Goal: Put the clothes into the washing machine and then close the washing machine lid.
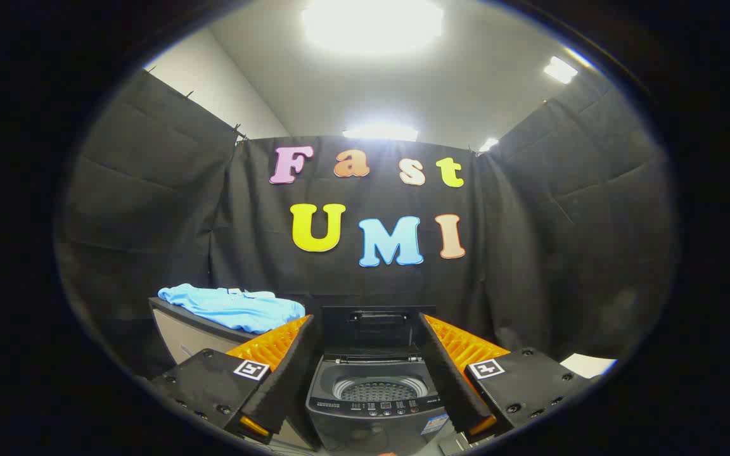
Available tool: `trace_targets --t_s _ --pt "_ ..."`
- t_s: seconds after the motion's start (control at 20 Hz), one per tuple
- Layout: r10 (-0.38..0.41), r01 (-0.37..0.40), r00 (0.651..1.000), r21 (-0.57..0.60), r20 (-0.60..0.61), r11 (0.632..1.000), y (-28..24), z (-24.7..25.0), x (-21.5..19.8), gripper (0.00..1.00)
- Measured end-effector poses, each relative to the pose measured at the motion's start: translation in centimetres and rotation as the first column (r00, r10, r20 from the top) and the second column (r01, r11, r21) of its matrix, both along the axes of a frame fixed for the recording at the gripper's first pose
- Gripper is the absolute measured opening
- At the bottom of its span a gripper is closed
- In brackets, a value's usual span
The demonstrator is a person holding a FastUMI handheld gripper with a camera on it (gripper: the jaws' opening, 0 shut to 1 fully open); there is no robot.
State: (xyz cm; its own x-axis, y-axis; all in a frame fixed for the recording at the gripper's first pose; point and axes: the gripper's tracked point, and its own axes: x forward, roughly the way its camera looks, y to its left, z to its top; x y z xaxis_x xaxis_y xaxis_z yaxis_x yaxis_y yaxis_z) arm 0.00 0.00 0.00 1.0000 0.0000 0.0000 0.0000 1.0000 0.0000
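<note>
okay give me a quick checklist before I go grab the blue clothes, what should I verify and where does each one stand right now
1. Washing machine lid raised: ok, it stands upright behind the drum.
2. Drum free of laundry: ok, as far as it can be seen.
3. Blue clothes reachable: ok, they lie on the surface beside the machine, beyond one finger.
4. Gripper ready to grasp: ok, fingers spread wide, holding nothing.
5. Clothes in one bundle: cannot tell.

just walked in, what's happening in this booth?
A person is holding the gripper with its jaws open and holding nothing, aimed at a small washing machine whose lid stands raised over the drum. The light blue clothes lie on a table beside the machine, not yet picked up.
</note>
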Motion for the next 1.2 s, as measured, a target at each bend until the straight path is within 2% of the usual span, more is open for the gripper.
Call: trace_targets --t_s 1.2 --pt "-0.022 0.022 1.0 -0.01 0.002 1.0 -1.7 0.1 0.1 0.98"
